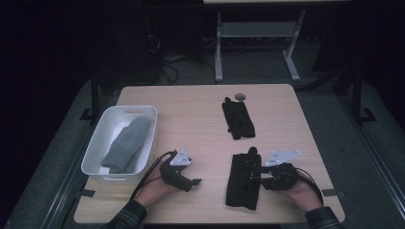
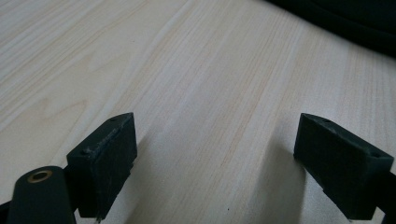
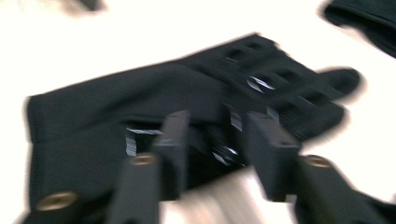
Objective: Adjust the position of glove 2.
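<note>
High view: the pale wooden counter [image 1: 191, 119] carries everything. At its left edge sits a white plastic bin [image 1: 102, 125] with a grey mitten [image 1: 126, 143] lying in it. Near the front right lies a black glove [image 1: 242, 179], flat, fingers pointing away from the person; the right gripper view shows a gel-like patch and slotted finger backs on it [image 3: 140, 102]. A second black glove [image 1: 238, 118] lies farther back near the middle of the counter, well apart from the first, with a small round dark disc [image 1: 240, 97] just beyond its fingertips.

The right tool [image 1: 260, 174] sits at the near glove's right edge, held in the right hand [image 1: 298, 191]. In the right gripper view the right tool [image 3: 215, 154] has its jaws partly spread over the glove's palm area; the picture is blurred, and the pads do not look to be pressing the fabric. No earlier state can be read from this.

The left tool [image 1: 193, 182] rests low over bare counter between the bin and the near glove, held in the left hand [image 1: 153, 188]. In the left gripper view the left tool [image 2: 215, 163] has its jaws spread wide with only wood grain between them.
</note>
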